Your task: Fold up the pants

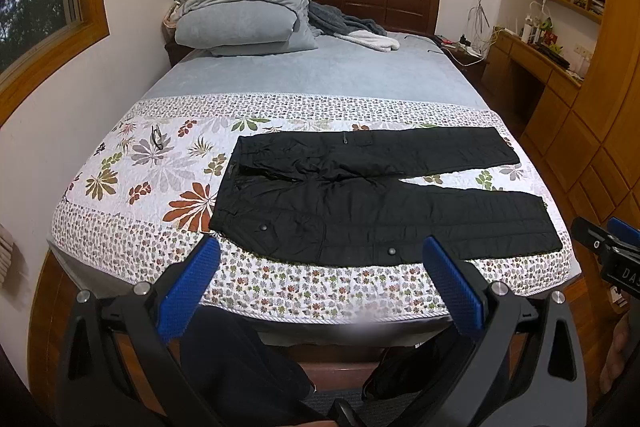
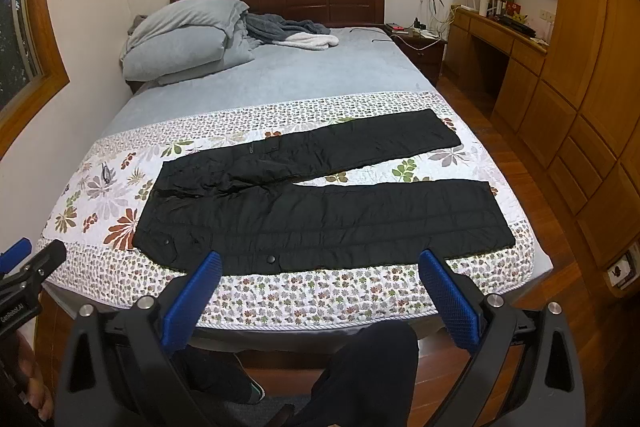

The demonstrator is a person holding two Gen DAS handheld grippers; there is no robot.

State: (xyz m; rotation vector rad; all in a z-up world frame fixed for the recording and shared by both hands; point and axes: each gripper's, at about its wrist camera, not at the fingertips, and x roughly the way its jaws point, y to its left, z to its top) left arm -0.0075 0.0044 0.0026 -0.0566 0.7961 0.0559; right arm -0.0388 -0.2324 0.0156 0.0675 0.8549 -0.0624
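Black padded pants (image 1: 372, 195) lie flat on the floral quilt at the foot of the bed, waistband to the left, both legs spread apart toward the right; they also show in the right wrist view (image 2: 320, 203). My left gripper (image 1: 320, 247) is open and empty, held above the bed's near edge just short of the pants' near leg. My right gripper (image 2: 320, 261) is open and empty, at the same near edge. The right gripper shows at the right edge of the left wrist view (image 1: 608, 247), and the left gripper at the left edge of the right wrist view (image 2: 24, 267).
The floral quilt (image 1: 160, 163) covers the bed's near half, with eyeglasses (image 1: 157, 138) lying on it left of the pants. Folded grey bedding (image 1: 244, 15) and a blanket are piled by the headboard. A wooden desk and cabinets (image 2: 560, 107) stand on the right. The person's legs (image 2: 360, 379) are below.
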